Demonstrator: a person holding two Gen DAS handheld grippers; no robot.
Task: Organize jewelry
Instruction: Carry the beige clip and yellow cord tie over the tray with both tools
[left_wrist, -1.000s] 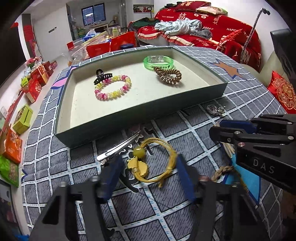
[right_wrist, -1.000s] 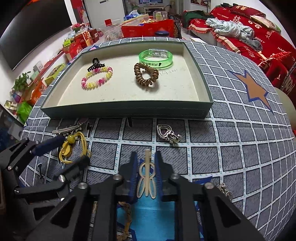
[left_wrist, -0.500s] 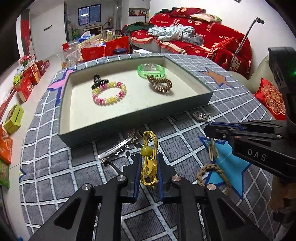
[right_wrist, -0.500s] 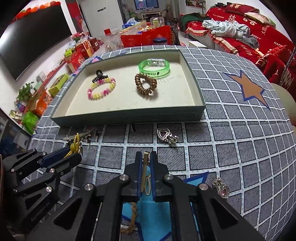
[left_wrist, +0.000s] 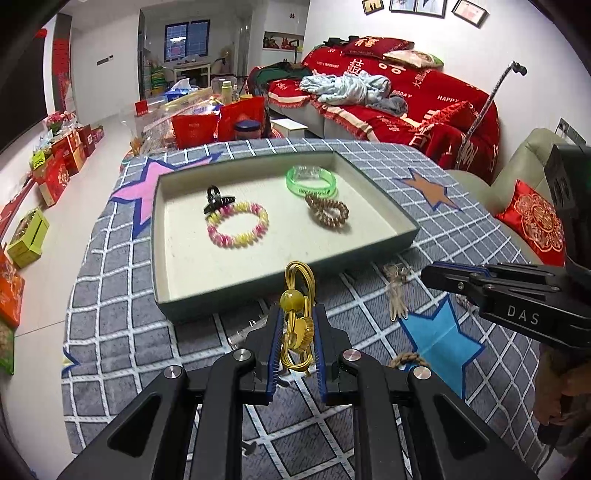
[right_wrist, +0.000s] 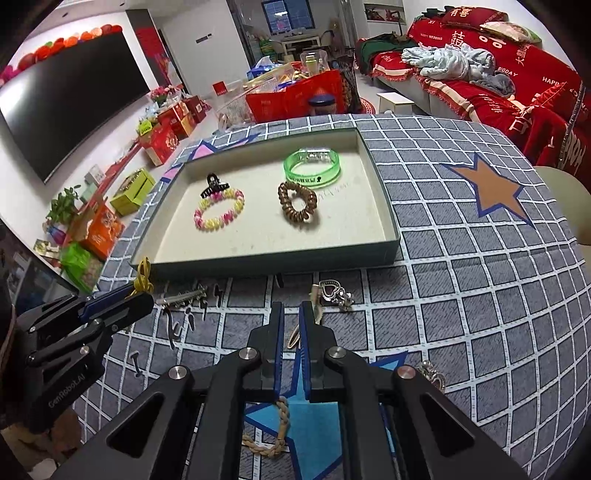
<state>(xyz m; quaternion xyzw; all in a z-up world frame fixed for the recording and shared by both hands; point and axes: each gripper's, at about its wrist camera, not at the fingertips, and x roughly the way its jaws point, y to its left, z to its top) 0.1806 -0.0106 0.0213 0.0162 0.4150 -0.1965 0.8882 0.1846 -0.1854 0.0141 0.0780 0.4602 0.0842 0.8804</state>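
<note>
My left gripper (left_wrist: 298, 310) is shut on a yellow hair tie (left_wrist: 297, 291) with a bead and holds it off the cloth, just before the tray's near wall (left_wrist: 207, 302). In the tray lie a black claw clip (left_wrist: 218, 197), a pink and yellow bead bracelet (left_wrist: 236, 225), a green bangle (left_wrist: 312, 181) and a brown coil tie (left_wrist: 328, 212). My right gripper (right_wrist: 291, 306) is shut with nothing between its pads. A beige clip (right_wrist: 316, 295) lies slantwise on the cloth under its fingers.
On the grey checked cloth lie a heart keyring (right_wrist: 332, 291), a silver hair clip (right_wrist: 183, 297), a few black pins (right_wrist: 173, 328), a braided cord (right_wrist: 279, 421) on the blue star and a small charm (right_wrist: 430, 369). A red sofa and boxes stand beyond the table.
Both grippers closed and rose. The left one took the yellow hair tie up off the cloth. The right one closed around the beige clip, which now lies on the cloth below it.
</note>
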